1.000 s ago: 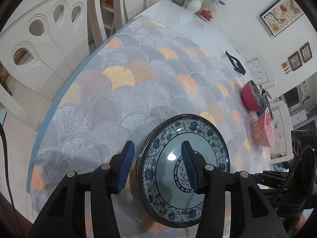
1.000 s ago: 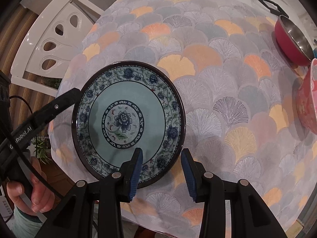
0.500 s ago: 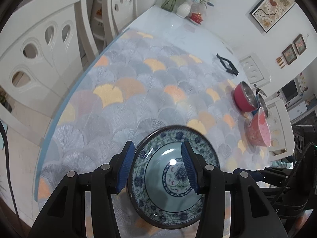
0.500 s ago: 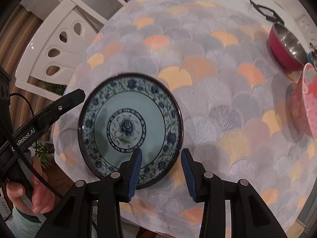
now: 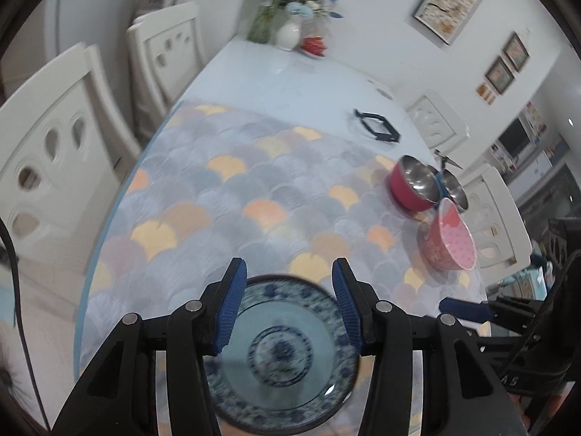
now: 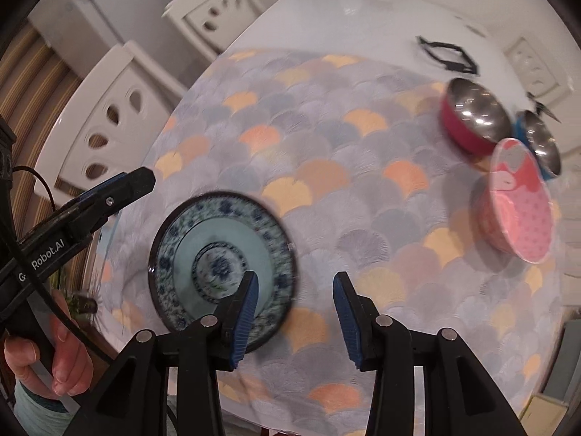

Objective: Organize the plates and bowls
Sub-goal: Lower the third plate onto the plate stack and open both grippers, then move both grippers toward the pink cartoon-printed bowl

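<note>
A blue-and-white floral plate (image 5: 283, 356) lies flat on the patterned tablecloth near the table's front edge; it also shows in the right wrist view (image 6: 221, 261). My left gripper (image 5: 287, 305) is open and empty, raised above the plate. My right gripper (image 6: 296, 309) is open and empty, above the plate's right rim. A pink dotted bowl (image 6: 515, 203), a red steel-lined bowl (image 6: 472, 116) and a blue steel-lined bowl (image 6: 541, 141) stand together at the table's right side. They also show in the left wrist view, pink (image 5: 450, 239) and red (image 5: 414, 185).
A black hexagonal trivet (image 5: 377, 129) lies on the bare white tabletop beyond the cloth. A vase of flowers (image 5: 288, 32) stands at the far end. White chairs (image 5: 54, 138) line the left side and another (image 5: 494, 214) the right.
Both grippers have risen and pulled back from the plate, which now looks smaller and lower in both views. The plate stays on the cloth. The bowls have come further into view.
</note>
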Motion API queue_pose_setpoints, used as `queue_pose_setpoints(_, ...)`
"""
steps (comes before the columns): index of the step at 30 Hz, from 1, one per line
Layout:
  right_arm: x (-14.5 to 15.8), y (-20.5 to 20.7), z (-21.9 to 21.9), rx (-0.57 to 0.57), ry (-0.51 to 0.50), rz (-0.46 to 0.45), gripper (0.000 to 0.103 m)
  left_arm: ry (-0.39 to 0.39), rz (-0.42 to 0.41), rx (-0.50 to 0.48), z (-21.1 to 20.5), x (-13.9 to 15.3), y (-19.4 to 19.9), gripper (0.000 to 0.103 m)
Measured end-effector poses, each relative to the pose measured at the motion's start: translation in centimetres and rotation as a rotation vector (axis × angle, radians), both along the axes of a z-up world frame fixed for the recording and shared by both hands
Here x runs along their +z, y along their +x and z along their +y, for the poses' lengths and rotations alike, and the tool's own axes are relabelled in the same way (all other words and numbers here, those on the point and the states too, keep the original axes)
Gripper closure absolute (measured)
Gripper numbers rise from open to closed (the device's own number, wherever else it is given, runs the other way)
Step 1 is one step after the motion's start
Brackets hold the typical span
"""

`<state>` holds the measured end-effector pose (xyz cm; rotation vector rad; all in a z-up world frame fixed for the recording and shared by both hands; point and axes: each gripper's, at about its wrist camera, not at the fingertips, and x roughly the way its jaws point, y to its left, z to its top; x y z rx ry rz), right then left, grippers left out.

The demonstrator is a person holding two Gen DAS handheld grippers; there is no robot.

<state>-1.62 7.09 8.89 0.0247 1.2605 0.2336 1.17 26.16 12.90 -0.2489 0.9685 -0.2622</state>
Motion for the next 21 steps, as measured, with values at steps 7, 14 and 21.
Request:
queue_pose_setpoints(7, 1.6, 0.3, -6.6, -0.099, -0.003, -0.054, 0.057, 0.029, -0.032, -0.069, -6.4, 1.8, 0.8, 0.056)
queue_pose_setpoints(14, 2.7, 0.5, -14.1, -0.157, 0.006, -0.062, 0.056, 0.015, -0.007, -0.114, -13.6, 2.1, 1.9, 0.056)
queue_pose_setpoints(21, 2.8, 0.2, -20.0, -0.159, 0.008, -0.053, 0.055, 0.018, -0.016, -0.134, -20.2, 3.1, 2.3, 0.056)
